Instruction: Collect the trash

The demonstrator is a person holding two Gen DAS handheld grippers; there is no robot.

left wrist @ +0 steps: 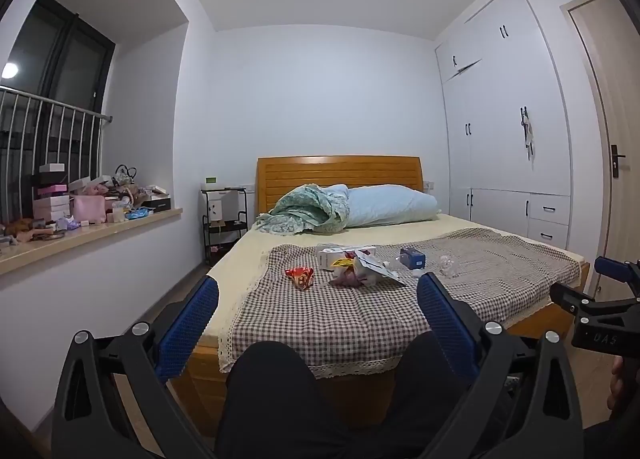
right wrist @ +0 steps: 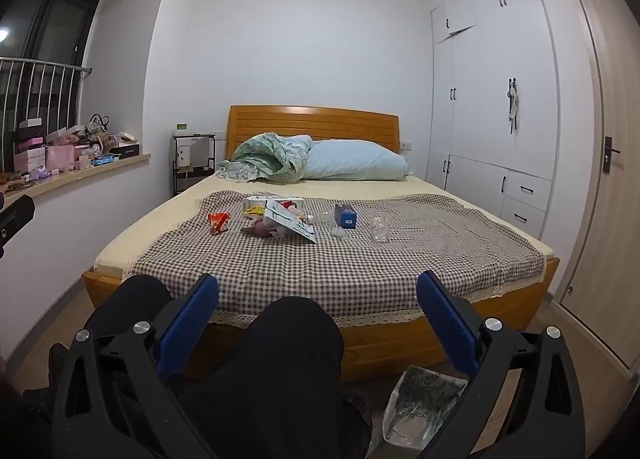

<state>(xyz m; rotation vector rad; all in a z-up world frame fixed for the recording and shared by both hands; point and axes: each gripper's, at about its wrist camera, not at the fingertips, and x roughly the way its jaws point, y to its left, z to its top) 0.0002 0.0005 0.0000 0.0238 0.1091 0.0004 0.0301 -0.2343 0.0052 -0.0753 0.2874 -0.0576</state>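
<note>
Left gripper (left wrist: 318, 291) is spread wide, nothing between the blue pads (left wrist: 190, 323), held out over my knees (left wrist: 272, 379) w/ the bed (left wrist: 532, 319) ahead. Right gripper (right wrist: 318, 291) same deal: jaws full apart, empty, tipped a bit lower. I can see its black frame poking in at the right edge of the left cam, apart from the left one.

Just below the right gripper, on the floor, there's a clear bag (right wrist: 420, 407) w/ a green leafy print, mouth up, right beside my leg.

Trash is all on the checked cloth (right wrist: 360, 259) covering the near part of the bed, well out of reach of both grippers. Left to right: red wrapper (right wrist: 219, 221) on its own, then a cluster — white carton (right wrist: 256, 203) at the back, a white printed packet (right wrist: 290, 221) tilted over a pinkish crumpled bit (right wrist: 256, 230). Right of that a blue box (right wrist: 345, 215) standing up, a small clear crumple (right wrist: 337, 231) just in front of it, and a clear plastic cup (right wrist: 379, 230) off to the right, apart from the rest.

Further back: green blanket (right wrist: 268, 159) bunched vs. a pale blue pillow (right wrist: 356, 163) at the wooden headboard (right wrist: 312, 123). Black cart (right wrist: 192, 163) left of the bed, cluttered sill (right wrist: 80, 175) w/ pink boxes further left. White wardrobe (right wrist: 492, 99) on the right wall, door (right wrist: 612, 179) beside it.
</note>
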